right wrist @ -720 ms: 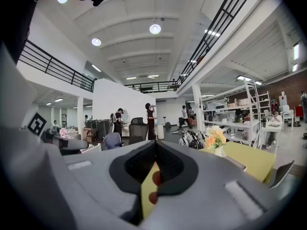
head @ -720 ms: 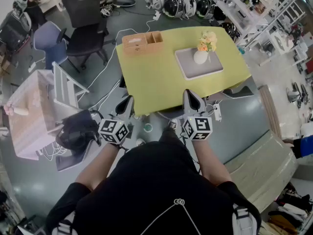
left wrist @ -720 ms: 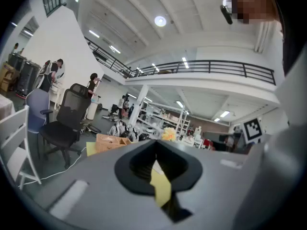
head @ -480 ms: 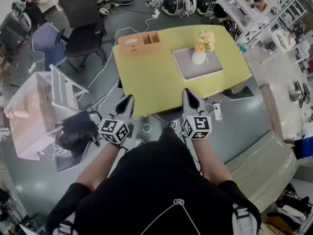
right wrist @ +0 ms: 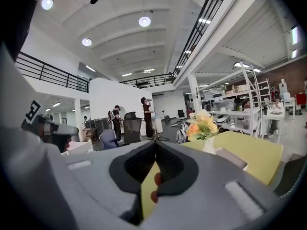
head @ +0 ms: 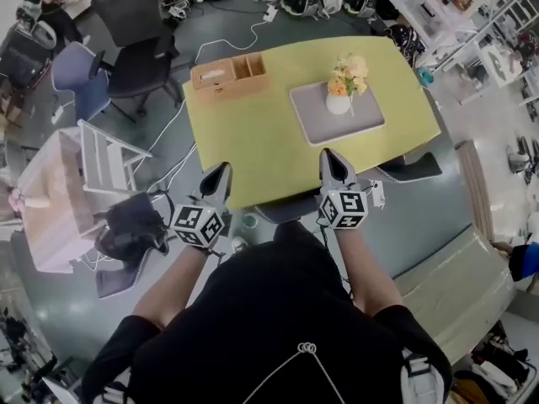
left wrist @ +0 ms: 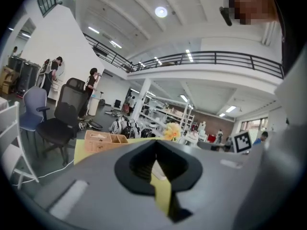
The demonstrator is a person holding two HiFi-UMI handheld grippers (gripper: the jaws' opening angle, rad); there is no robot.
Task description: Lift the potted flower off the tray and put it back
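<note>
Potted flower [head: 340,86], yellow and orange blooms in a small white pot, stands upright on a grey tray [head: 364,121], on the tray's far half. The tray lies flat on a yellow-green table [head: 253,146], toward the table's far right corner. A wooden organiser box [head: 226,74] sits at the far left corner, well apart from the tray.

Both hand-held grippers hover at the table's near edge, well short of the flower and touching nothing. The left gripper [head: 216,176] is by the near left corner, its jaws pressed together with nothing between them. The right gripper [head: 333,163] is over the near edge, roughly in line with the tray, its jaws also pressed together and empty. In the right gripper view the flower [right wrist: 203,127] shows ahead and to the right.

Office chairs [head: 139,53] stand on the floor beyond the table's left edge.
</note>
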